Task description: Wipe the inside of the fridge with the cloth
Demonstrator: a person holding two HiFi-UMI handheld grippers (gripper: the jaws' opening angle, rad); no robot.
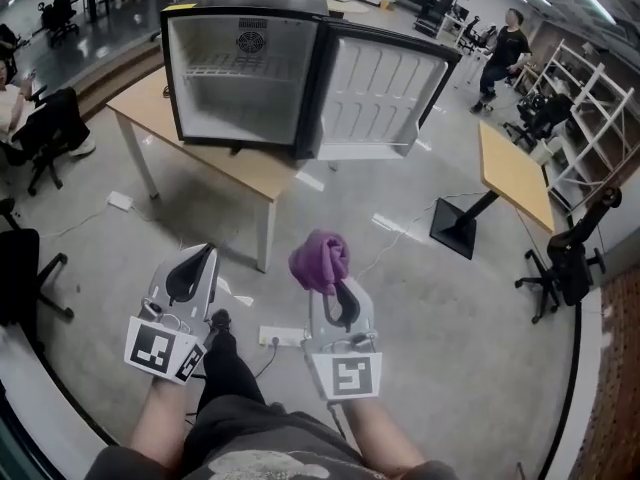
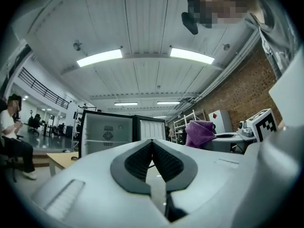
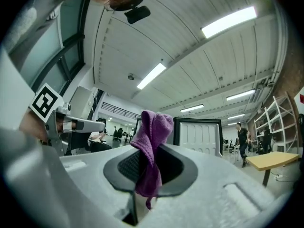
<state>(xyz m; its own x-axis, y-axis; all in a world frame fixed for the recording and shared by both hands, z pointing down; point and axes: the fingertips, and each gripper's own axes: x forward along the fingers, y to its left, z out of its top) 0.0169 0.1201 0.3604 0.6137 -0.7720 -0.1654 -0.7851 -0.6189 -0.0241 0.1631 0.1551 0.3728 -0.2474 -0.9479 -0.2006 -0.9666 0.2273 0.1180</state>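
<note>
My right gripper (image 1: 336,286) is clamped on the cloth (image 1: 320,259). My left gripper (image 1: 205,255) is closed and empty. Both are well short of the fridge (image 1: 243,103). Risk: the loosely bunched cloth may slip out under wiping pressure.

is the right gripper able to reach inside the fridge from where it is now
Likely not yet. The fridge sits on a table well ahead of the right gripper, which holds the cloth. The door is open and nothing blocks the way, so stepping closer should do.
</note>
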